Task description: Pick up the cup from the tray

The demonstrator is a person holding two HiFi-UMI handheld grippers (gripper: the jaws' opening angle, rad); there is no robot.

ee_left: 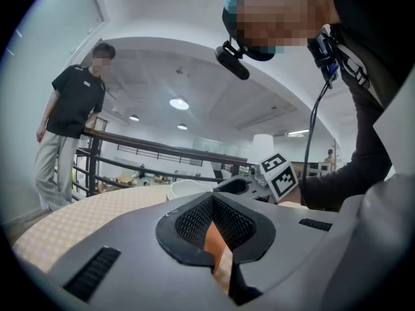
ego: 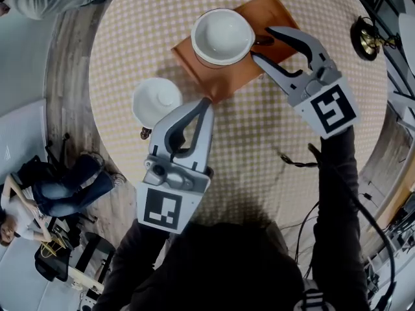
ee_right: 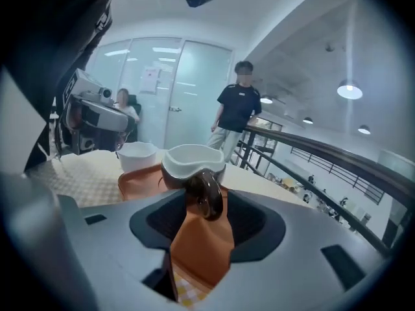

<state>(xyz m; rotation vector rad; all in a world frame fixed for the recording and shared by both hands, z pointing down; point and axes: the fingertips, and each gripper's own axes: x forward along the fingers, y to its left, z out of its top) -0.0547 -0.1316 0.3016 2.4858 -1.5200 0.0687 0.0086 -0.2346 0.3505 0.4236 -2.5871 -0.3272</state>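
your right gripper (ego: 262, 43) has its jaws spread wide, one on each side of the cup's handle (ee_right: 205, 194), and the pads do not press on it. the cup (ego: 222, 36), brown outside and white inside, stands upright on the orange tray (ego: 275, 11) at the far side of the round checked table (ego: 272, 128). its handle is turned toward that gripper.

your left gripper (ego: 208, 101) has its jaws pressed together. its tips lie at the tray's near corner, and from above it is hard to tell whether they touch it. a white bowl (ego: 155, 100) sits on the cloth just beside the left gripper, off the tray.

in the left gripper view a person (ee_left: 68, 122) in a dark shirt stands beyond the table's edge, next to a railing (ee_left: 155, 149).
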